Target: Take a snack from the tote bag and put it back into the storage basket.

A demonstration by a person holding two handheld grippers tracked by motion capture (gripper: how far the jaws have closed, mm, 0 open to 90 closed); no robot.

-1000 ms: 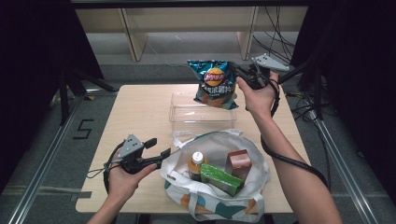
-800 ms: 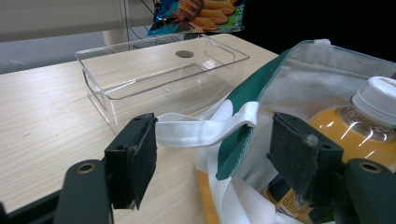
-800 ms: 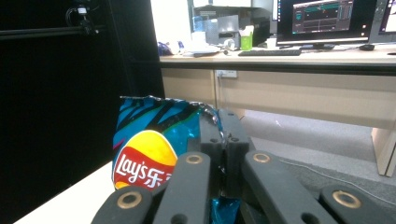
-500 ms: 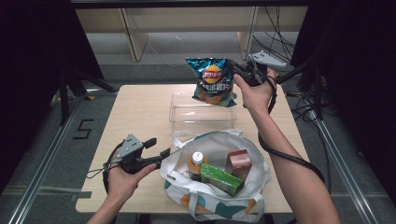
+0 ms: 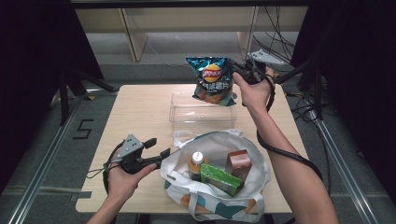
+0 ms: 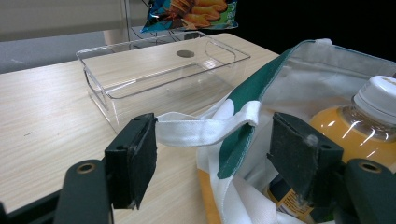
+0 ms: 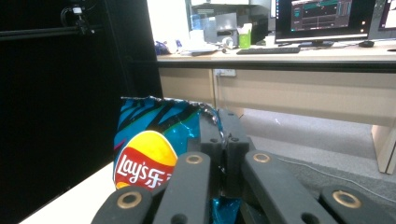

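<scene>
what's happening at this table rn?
A person is unpacking a tote bag. The right gripper is shut on a chip bag, held in the air above the far end of the clear bin. The left gripper is open around the tote's handle. A juice bottle and cartons sit inside.

Chip bag held above a clear tray; tote bag at the near edge.
The right gripper (image 5: 243, 73) pinches the blue chip bag (image 5: 212, 80) by its right edge above the far side of the clear tray (image 5: 201, 113). The left gripper (image 5: 158, 148), jaws apart, sits at the white tote bag (image 5: 219, 200) on the tabletop (image 5: 135, 112); inside stand a juice bottle (image 5: 196, 164), green carton (image 5: 221, 178) and brown box (image 5: 237, 163).
</scene>
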